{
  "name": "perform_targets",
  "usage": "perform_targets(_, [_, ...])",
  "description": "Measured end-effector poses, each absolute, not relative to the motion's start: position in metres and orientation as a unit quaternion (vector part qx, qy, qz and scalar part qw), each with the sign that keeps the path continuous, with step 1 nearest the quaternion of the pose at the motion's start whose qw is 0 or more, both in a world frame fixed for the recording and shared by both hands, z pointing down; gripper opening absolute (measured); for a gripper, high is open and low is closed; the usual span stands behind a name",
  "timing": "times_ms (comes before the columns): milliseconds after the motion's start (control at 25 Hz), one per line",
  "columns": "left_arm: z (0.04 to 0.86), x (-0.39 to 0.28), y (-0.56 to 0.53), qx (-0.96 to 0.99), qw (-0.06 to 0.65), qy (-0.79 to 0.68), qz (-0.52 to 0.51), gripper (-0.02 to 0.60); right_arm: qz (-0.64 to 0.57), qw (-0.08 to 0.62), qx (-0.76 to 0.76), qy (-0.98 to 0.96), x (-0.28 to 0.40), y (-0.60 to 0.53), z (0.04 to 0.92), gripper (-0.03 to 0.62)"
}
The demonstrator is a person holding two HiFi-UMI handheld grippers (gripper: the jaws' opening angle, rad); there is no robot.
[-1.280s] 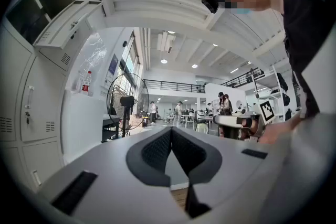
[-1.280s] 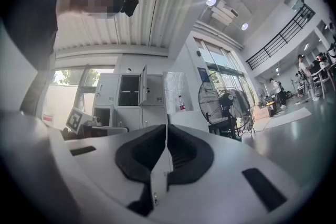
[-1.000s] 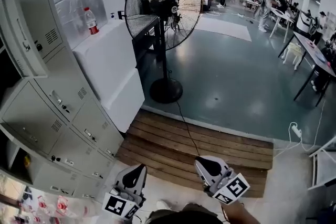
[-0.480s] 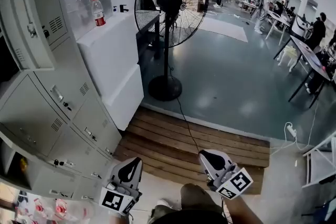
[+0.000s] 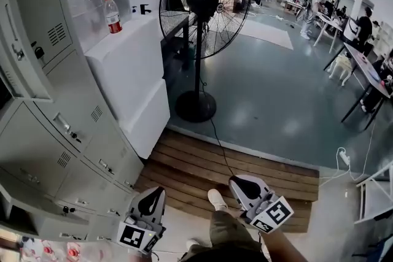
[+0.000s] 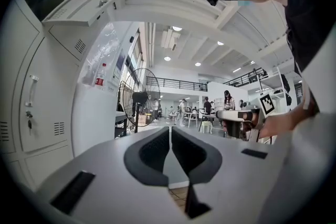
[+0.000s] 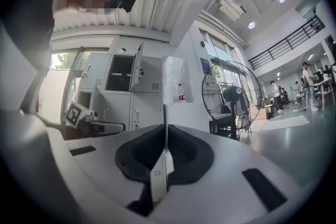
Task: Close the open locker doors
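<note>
A bank of grey lockers [image 5: 67, 132] fills the left of the head view. One upper door [image 5: 21, 34] stands swung out at the top left, and a low compartment [image 5: 15, 218] gapes at the bottom left. In the right gripper view the upper open door [image 7: 137, 66] and a lower open door [image 7: 97, 105] both show. My left gripper [image 5: 152, 198] and right gripper [image 5: 243, 184] hang low near my legs, away from the lockers. Both are shut on nothing [image 6: 170, 136] [image 7: 165, 134]. An open door [image 6: 86, 2] juts out overhead in the left gripper view.
A large standing fan [image 5: 199, 6] is straight ahead, its cable [image 5: 218, 144] trailing over a wooden platform [image 5: 233, 172]. A white counter [image 5: 126, 70] with a red-labelled bottle [image 5: 112, 14] adjoins the lockers. People and tables [image 5: 362, 64] are far right.
The view has shifted toward the lockers, which now look closer and steeper at the left. A shoe has come into sight between the grippers. Both grippers stay low and shut.
</note>
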State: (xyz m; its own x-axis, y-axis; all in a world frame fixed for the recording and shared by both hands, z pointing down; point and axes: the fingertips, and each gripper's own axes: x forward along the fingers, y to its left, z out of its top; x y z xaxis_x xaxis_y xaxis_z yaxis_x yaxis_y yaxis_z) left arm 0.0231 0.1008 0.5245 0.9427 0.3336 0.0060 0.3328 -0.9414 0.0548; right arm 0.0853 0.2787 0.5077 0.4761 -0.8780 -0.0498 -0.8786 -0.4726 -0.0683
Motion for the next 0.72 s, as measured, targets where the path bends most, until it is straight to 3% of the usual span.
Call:
perform_targets(280, [0.537, 0.108, 0.068, 0.992, 0.019, 0.123, 0.024, 0.008, -0.008, 0.064, -0.842, 0.536, 0.188, 0.247, 0.526, 0.023])
perform_targets(720, [0.492, 0.249, 0.036, 0.999, 0.017, -0.001, 0.030, 0.008, -0.013, 0.087, -0.757, 0.648, 0.363, 0.185, 0.492, 0.023])
